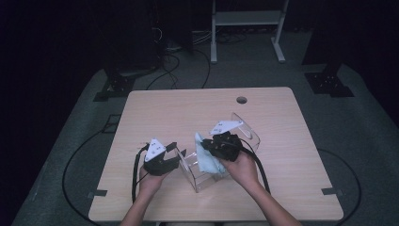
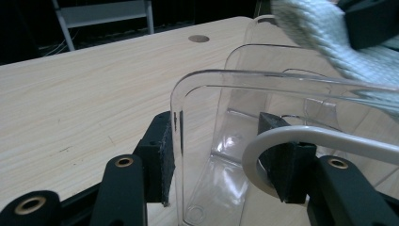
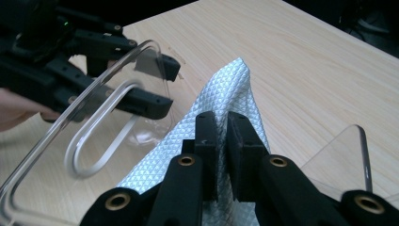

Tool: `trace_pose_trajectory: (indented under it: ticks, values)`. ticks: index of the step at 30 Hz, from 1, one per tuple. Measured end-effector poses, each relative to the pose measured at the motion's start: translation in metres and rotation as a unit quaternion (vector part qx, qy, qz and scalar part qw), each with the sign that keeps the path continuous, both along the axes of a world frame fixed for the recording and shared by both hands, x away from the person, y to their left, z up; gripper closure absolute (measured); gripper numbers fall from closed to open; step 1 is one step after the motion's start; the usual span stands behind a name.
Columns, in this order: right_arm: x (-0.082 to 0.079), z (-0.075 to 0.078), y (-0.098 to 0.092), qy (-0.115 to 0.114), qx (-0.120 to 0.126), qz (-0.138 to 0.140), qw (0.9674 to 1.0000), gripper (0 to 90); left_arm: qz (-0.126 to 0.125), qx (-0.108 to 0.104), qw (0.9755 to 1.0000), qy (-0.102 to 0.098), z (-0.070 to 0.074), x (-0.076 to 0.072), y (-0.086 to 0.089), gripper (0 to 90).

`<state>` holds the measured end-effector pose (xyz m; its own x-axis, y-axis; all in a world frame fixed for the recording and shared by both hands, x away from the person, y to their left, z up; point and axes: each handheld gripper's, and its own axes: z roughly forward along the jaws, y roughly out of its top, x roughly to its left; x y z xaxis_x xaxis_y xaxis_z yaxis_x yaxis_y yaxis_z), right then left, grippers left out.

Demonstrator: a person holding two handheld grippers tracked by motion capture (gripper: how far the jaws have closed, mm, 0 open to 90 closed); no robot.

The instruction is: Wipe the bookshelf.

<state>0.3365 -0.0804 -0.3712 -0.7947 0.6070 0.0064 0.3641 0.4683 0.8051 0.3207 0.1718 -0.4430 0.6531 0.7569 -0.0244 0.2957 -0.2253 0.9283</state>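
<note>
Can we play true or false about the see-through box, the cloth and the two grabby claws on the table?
1. The right gripper is pinching the pale blue cloth. True.
2. The clear plastic box is full of toys. False: in the left gripper view it looks bare inside, and the cloth hangs at its rim.
3. The left gripper has one wall of the box between its jaws. True.
4. The cloth is lying flat at the far edge of the wooden table. False: it is held up beside the box, near the middle.
5. The table has a small round hole near its far edge. True.
</note>
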Motion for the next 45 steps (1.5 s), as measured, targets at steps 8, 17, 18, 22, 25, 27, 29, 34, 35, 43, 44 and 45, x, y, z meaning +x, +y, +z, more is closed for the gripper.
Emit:
trace_pose_trajectory:
  ticks: [8, 17, 18, 22, 25, 27, 29, 34, 35, 43, 44, 45]
  values:
    - [0.015, 0.003, 0.013, 0.004, -0.020, -0.006, 0.9998, 83.0, 0.002, -0.001, 1.0000, -0.002, 0.000, 0.000, -0.001, 48.1]
    - [0.024, 0.005, 0.020, 0.011, -0.029, -0.010, 0.9995, 82.9, 0.000, -0.002, 1.0000, -0.002, 0.000, 0.000, -0.001, 47.8]
    - [0.022, 0.005, 0.019, 0.007, -0.030, -0.010, 0.9995, 82.8, 0.001, -0.001, 1.0000, -0.003, 0.000, 0.000, -0.002, 47.9]
    - [0.029, 0.004, 0.021, 0.020, -0.023, -0.014, 0.9994, 82.9, 0.001, 0.002, 1.0000, -0.004, 0.000, 0.000, -0.001, 48.1]
    - [0.039, 0.004, 0.027, 0.024, -0.028, -0.018, 0.9991, 82.9, 0.000, 0.002, 1.0000, -0.001, 0.000, 0.000, -0.001, 48.1]
    - [0.043, 0.005, 0.032, 0.029, -0.033, -0.022, 0.9988, 82.8, 0.000, 0.001, 1.0000, 0.000, 0.000, 0.000, 0.000, 47.9]
    - [0.043, 0.006, 0.031, 0.026, -0.035, -0.018, 0.9989, 82.9, -0.003, 0.001, 1.0000, -0.001, 0.000, 0.000, 0.000, 47.3]
    - [0.025, 0.010, 0.015, 0.022, 0.000, 0.000, 0.9997, 83.0, -0.001, -0.006, 1.0000, 0.002, 0.000, 0.001, 0.000, 47.4]
    - [0.019, 0.012, 0.009, 0.019, 0.012, 0.002, 0.9997, 82.9, -0.001, -0.006, 1.0000, 0.002, 0.000, 0.001, 0.000, 47.4]
    - [-0.036, 0.029, -0.053, -0.021, 0.090, 0.002, 0.9957, 83.0, 0.002, -0.008, 1.0000, 0.004, -0.001, 0.002, 0.000, 46.4]
    - [-0.042, 0.030, -0.062, -0.027, 0.096, 0.001, 0.9950, 83.0, 0.003, -0.008, 1.0000, 0.003, -0.001, 0.002, 0.000, 46.2]
    - [-0.049, 0.030, -0.073, -0.031, 0.100, -0.002, 0.9945, 83.0, 0.003, -0.008, 1.0000, 0.003, -0.001, 0.002, 0.000, 45.9]
